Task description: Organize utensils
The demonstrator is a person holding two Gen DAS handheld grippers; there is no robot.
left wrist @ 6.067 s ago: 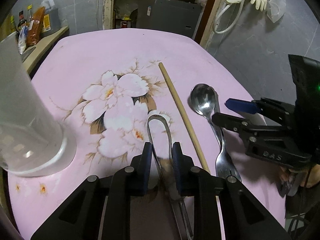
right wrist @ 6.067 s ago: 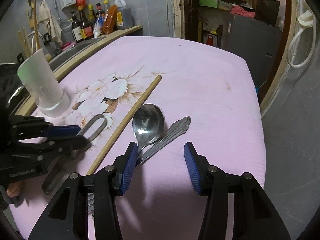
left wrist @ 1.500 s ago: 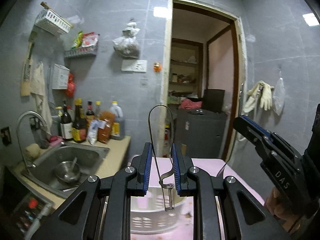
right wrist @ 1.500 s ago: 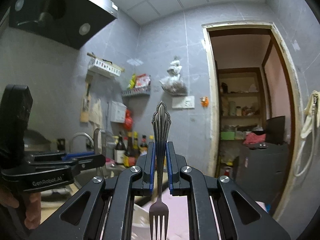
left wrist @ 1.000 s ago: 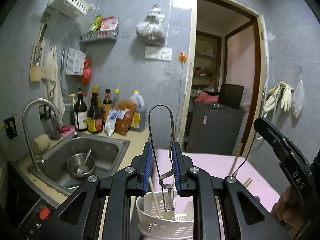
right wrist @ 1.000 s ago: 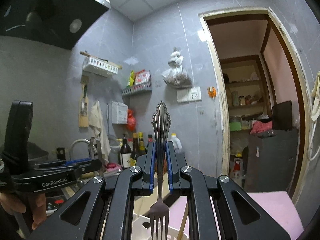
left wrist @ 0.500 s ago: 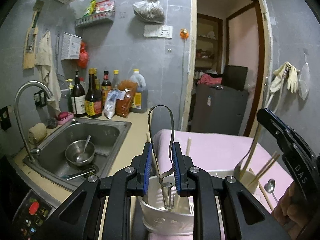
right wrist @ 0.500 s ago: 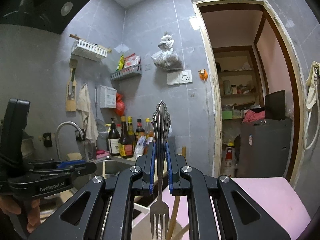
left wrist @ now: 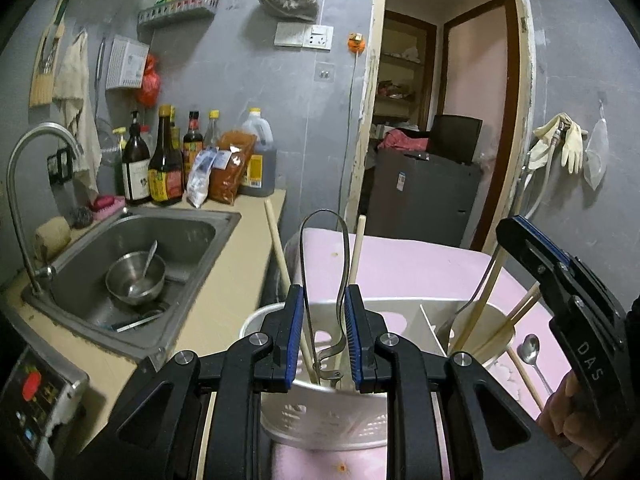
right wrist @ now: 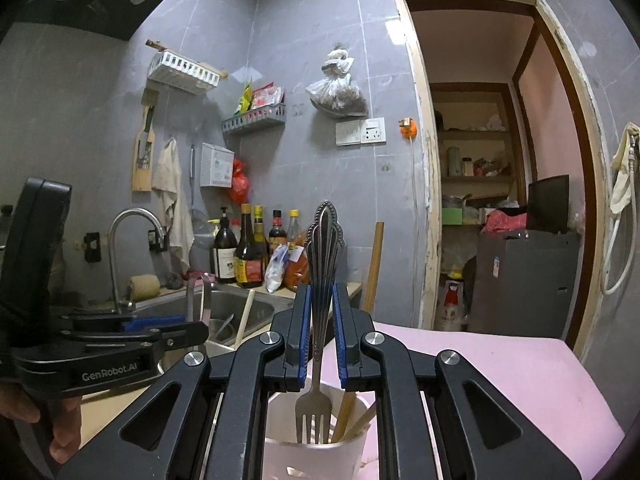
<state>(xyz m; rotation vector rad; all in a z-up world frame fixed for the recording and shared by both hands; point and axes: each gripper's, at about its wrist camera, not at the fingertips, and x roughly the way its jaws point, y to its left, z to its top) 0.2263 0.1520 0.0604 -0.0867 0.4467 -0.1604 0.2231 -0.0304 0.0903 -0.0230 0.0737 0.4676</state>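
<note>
My left gripper point(left wrist: 323, 336) is shut on looped metal tongs point(left wrist: 324, 240), held upright with the loop on top. Their lower ends hang inside the left compartment of a white utensil holder point(left wrist: 328, 420). In the right wrist view, my right gripper point(right wrist: 320, 332) is shut on the ornate handle of a fork point(right wrist: 320, 272), tines down and dipping into the mouth of the holder point(right wrist: 320, 460). Wooden chopsticks point(left wrist: 516, 312) and a thick wooden stick point(right wrist: 372, 268) stand in the holder. Each gripper shows in the other's view: right gripper point(left wrist: 520, 236), left gripper point(right wrist: 192, 330).
The holder stands on a pink-covered table point(left wrist: 420, 264), where a small spoon point(left wrist: 528, 348) lies at the right. To the left are a steel sink point(left wrist: 192, 236) with a bowl point(left wrist: 136, 276), a tap point(left wrist: 24, 184), sauce bottles point(left wrist: 168, 164) and a cooker panel point(left wrist: 36, 400).
Both grippers have sunk. The tongs and the fork have come down from above the holder, and their lower ends now sit inside it. The holder looks nearer and larger.
</note>
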